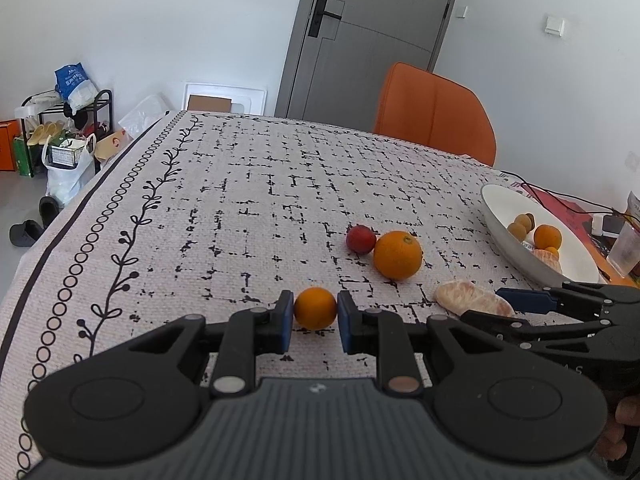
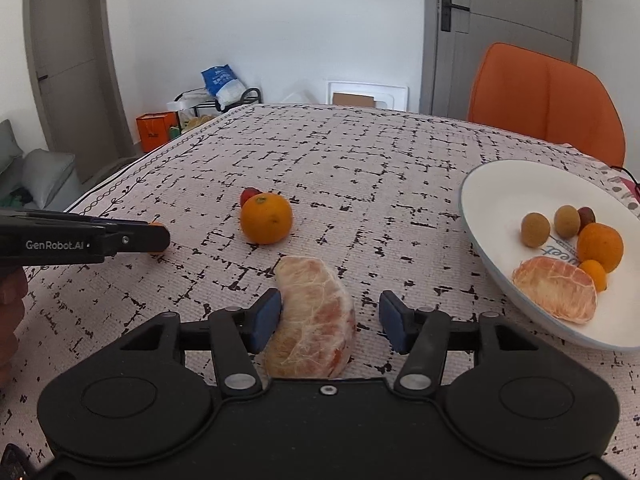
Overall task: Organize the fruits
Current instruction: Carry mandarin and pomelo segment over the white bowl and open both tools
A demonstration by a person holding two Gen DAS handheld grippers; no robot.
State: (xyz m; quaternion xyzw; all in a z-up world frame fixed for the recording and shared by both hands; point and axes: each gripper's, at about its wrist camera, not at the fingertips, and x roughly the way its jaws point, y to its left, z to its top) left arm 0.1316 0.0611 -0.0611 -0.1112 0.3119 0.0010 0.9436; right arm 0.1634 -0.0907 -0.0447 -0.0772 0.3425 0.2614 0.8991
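Note:
My left gripper [image 1: 315, 309] is shut on a small orange [image 1: 315, 307] that rests on the patterned tablecloth; its fingers [image 2: 152, 237] reach in from the left in the right wrist view. My right gripper [image 2: 331, 304] stands open around a peeled citrus segment [image 2: 316, 312]: the left pad touches it, the right pad is apart from it. The same segment [image 1: 460, 298] lies low on the right in the left wrist view. Farther back sit a large orange [image 2: 266, 219] and a red fruit [image 2: 249, 194] behind it. The white plate [image 2: 504, 188] at right holds another segment [image 2: 554, 288] and several small fruits.
An orange chair [image 2: 548, 100] stands at the table's far right side. A clear plastic cup [image 1: 624, 246], cables and a red flat item lie beyond the plate [image 1: 500, 200]. The table's left edge [image 1: 60, 236] drops to a floor with bags and a shoe rack.

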